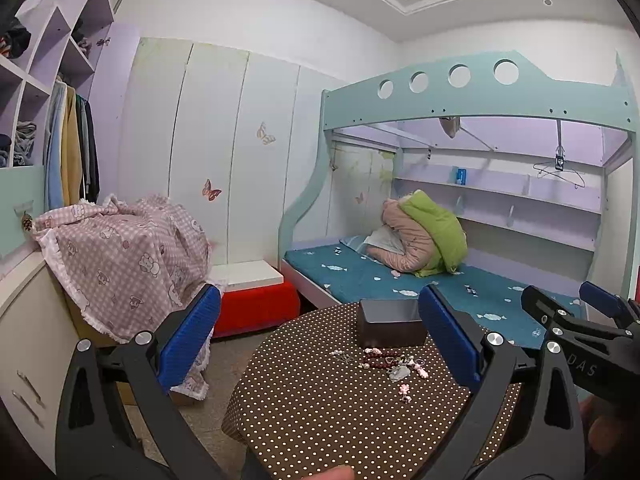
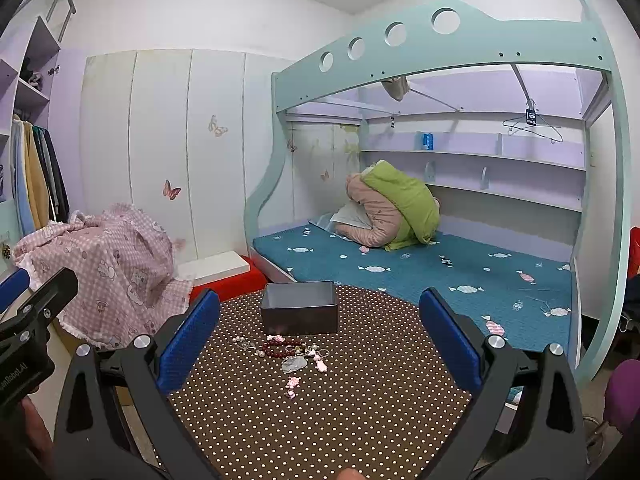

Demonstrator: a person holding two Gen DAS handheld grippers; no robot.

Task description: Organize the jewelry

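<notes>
A small dark open box [image 1: 391,322] [image 2: 299,307] stands at the far side of a table with a brown polka-dot cloth [image 1: 320,412] [image 2: 340,400]. In front of it lies a pile of jewelry: a dark red bead bracelet [image 1: 380,358] [image 2: 282,346], silvery chains, a pale pendant [image 2: 294,364] and a pink charm [image 1: 404,390] [image 2: 293,383]. My left gripper [image 1: 320,332] is open and empty, held above the table short of the jewelry. My right gripper [image 2: 320,328] is open and empty, likewise short of the pile. Each gripper shows at the edge of the other's view.
A bunk bed with a blue mattress [image 2: 440,276] and a bundle of bedding [image 2: 396,212] stands behind the table. A pink checked cloth [image 1: 120,256] covers something at the left. A red stool with a white top [image 1: 252,296] sits on the floor. Wardrobe doors [image 1: 208,152] line the back wall.
</notes>
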